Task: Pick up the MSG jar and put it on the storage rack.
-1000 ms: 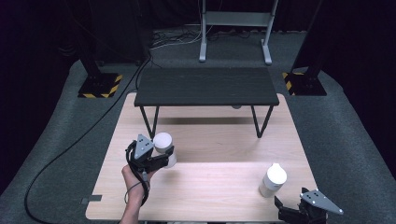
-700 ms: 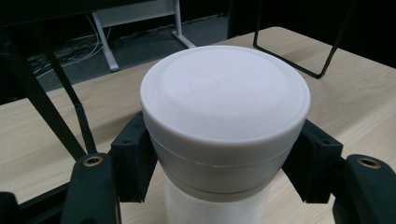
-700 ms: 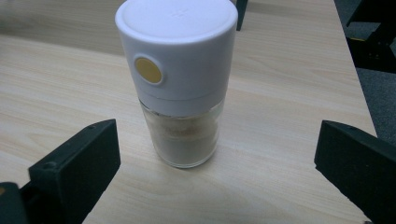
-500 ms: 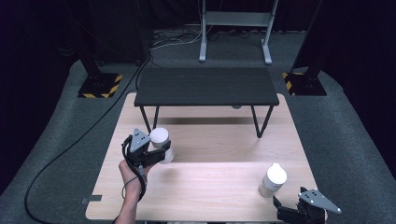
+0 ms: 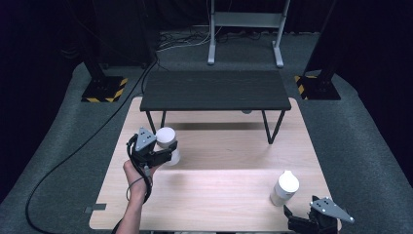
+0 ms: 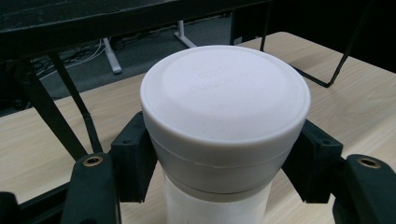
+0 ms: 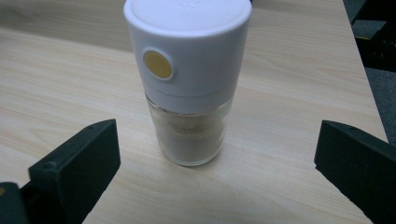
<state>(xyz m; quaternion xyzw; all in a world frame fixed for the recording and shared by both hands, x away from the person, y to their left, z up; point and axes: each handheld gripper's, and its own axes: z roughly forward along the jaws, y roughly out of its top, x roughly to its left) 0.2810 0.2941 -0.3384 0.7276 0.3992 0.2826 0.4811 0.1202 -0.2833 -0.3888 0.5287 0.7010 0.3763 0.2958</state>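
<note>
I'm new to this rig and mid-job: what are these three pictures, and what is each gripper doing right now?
A person holds a two-jaw gripper in each hand. The high view looks down on a wooden table with a small black table standing on it. The other two views ride on the grippers. The left gripper is shut on a white-capped jar, just under its cap. The right gripper waits open at the near edge, its jaws wide apart before a white-topped grinder with a yellow button, standing upright, not touched.

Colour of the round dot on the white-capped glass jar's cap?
Yellow dot; clearest in the right gripper view.
</note>
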